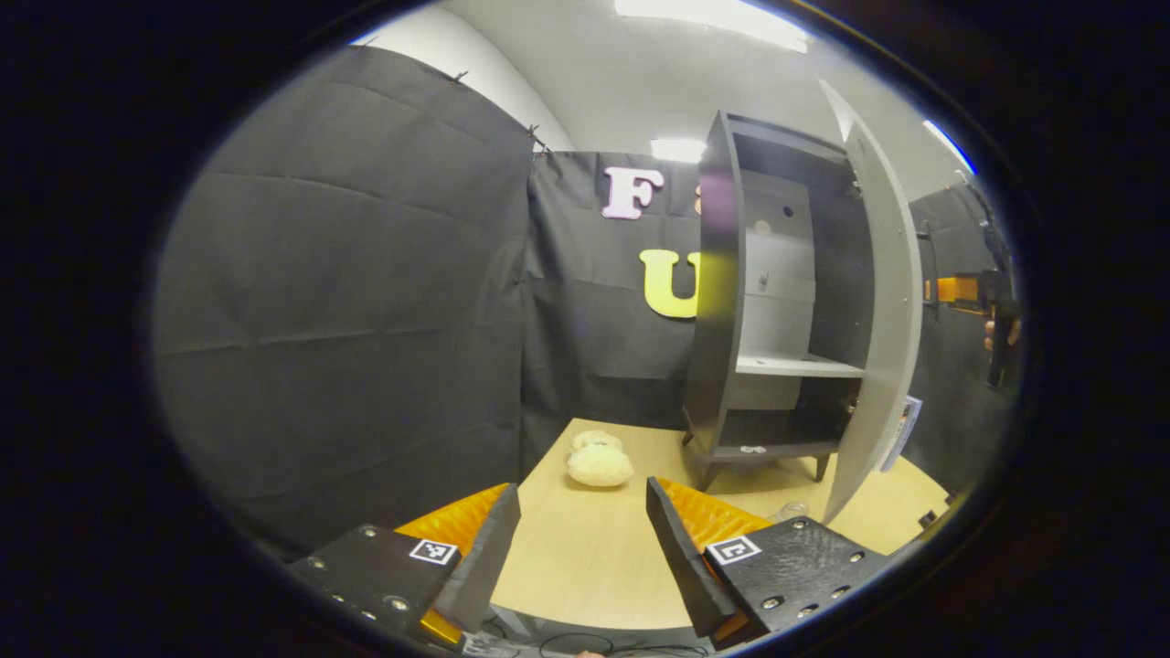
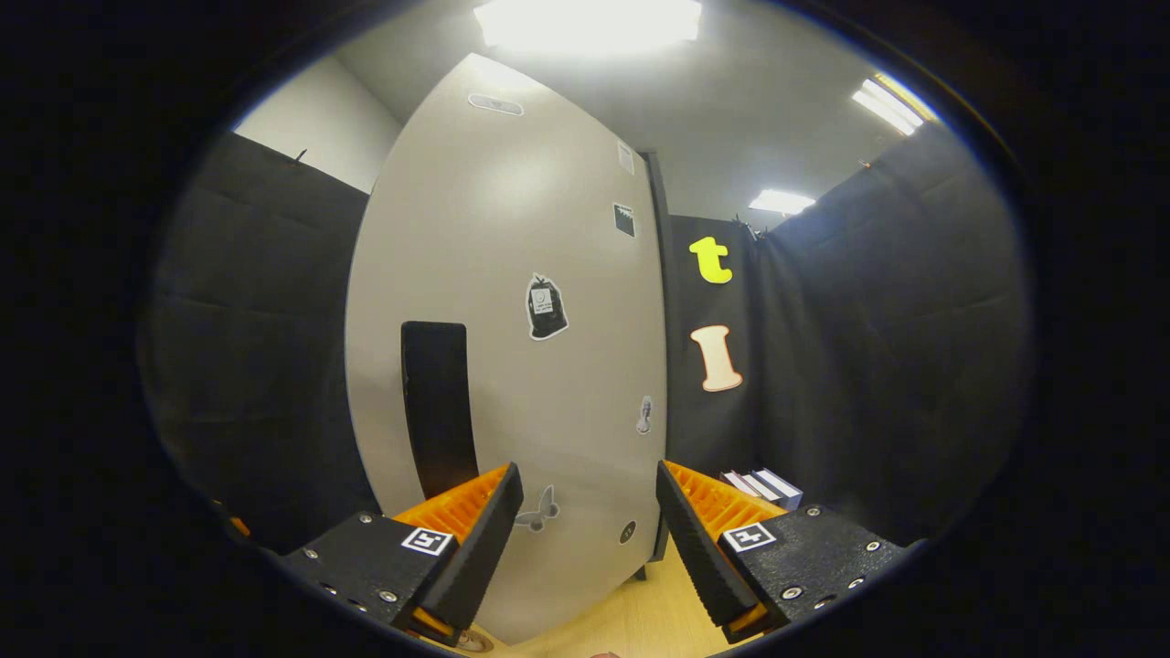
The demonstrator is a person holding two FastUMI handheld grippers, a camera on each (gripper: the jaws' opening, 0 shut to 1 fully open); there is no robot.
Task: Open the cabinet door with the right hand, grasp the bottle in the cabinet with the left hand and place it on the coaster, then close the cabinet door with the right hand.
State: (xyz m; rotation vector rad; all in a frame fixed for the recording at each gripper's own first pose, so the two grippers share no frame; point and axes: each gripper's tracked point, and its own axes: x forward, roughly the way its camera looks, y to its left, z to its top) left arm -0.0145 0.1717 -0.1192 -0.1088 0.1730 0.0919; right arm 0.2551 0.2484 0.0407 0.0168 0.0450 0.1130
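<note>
1. Your left gripper (image 1: pixel 583 539) hung over the desk (image 1: pixel 594 557) with its fingers spread, grasping nothing.
2. The cabinet (image 1: pixel 777 302) stood ahead with its door (image 1: pixel 882 302) swung open; I could not make out the bottle inside.
3. A plush toy (image 1: pixel 599 463) lay between you and the cabinet.
4. Your right gripper (image 2: pixel 590 530) faced the door's (image 2: pixel 512 366) front near its dark handle (image 2: pixel 439 407), fingers released.

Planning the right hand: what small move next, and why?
Probably ease the right gripper forward onto the cabinet door to swing it shut: the door stands wide open, its outer face just ahead of the open jaws.
</note>
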